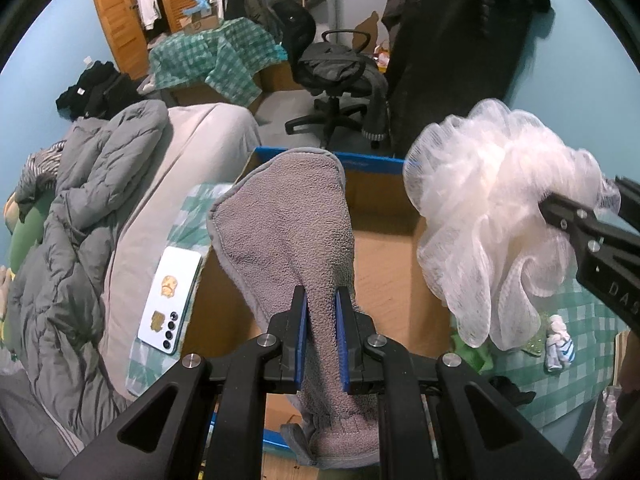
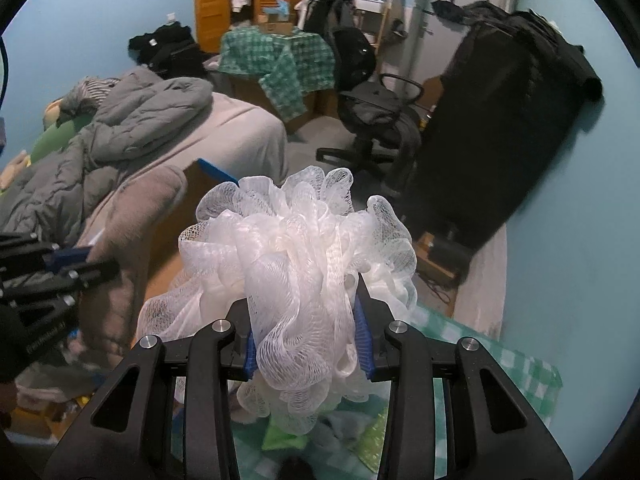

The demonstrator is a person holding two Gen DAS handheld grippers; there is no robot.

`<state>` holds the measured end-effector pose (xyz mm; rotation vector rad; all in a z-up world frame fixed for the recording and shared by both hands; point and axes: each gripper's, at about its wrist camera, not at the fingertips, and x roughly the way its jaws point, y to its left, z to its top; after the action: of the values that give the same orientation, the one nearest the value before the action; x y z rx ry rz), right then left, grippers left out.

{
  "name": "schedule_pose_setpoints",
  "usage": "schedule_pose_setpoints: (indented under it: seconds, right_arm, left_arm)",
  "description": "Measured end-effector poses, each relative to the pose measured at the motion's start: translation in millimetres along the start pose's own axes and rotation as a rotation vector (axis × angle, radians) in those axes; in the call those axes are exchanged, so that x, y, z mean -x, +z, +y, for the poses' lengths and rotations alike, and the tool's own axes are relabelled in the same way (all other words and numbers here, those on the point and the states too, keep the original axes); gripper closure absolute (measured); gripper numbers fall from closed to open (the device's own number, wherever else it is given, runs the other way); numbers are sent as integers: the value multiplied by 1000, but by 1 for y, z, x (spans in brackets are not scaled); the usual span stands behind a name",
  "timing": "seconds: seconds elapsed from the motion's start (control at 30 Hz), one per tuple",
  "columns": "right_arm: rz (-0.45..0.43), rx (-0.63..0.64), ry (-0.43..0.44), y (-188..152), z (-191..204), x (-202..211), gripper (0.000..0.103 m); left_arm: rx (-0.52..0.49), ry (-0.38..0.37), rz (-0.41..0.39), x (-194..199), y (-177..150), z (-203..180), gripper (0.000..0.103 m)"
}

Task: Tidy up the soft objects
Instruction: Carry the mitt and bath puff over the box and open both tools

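Above an open cardboard box (image 1: 384, 216) beside a bed, the left gripper (image 1: 321, 312) pinches a gray terry towel (image 1: 288, 216) near one end, its free part standing over the box, while the right gripper (image 2: 306, 332) clamps a white mesh bath pouf (image 2: 296, 248) just above the box's right edge. Both look light and limp: the towel should sag and fold wherever unsupported, best taken by a bunched fold. The pouf likely compresses and springs back, gripped safest through its dense middle.

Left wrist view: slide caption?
Left gripper holds grey towel over cardboard box; right gripper brings white loofah.
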<state>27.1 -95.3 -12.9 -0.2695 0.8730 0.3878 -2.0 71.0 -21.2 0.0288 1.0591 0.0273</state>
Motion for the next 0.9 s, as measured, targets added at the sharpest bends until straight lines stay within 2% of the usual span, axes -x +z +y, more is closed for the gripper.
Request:
schedule_pose_setpoints:
  seconds: [0.4, 0.53, 0.63, 0.67, 0.7, 0.8, 0.9]
  right_arm:
    - [35, 67, 40, 25, 38, -39, 67]
    - [50, 79, 53, 30, 44, -48, 65]
    - [67, 94, 61, 32, 46, -53, 51]
    - [69, 99, 67, 32, 47, -54, 45]
    - [67, 103, 72, 33, 48, -54, 40]
    - [54, 116, 76, 32, 50, -51, 29]
    - [50, 132, 64, 31, 52, -49, 28]
  left_arm:
    - [5, 3, 56, -31, -5, 20, 90]
    - [-9, 9, 70, -37, -6, 17, 84]
    - [-27, 61, 45, -34, -6, 15, 62]
    - [-29, 64, 38, -33, -5, 16, 49]
    - [-30, 64, 24, -30, -5, 16, 40]
    - [-27, 68, 1, -27, -5, 17, 38]
    - [-16, 65, 15, -28, -6, 18, 38]
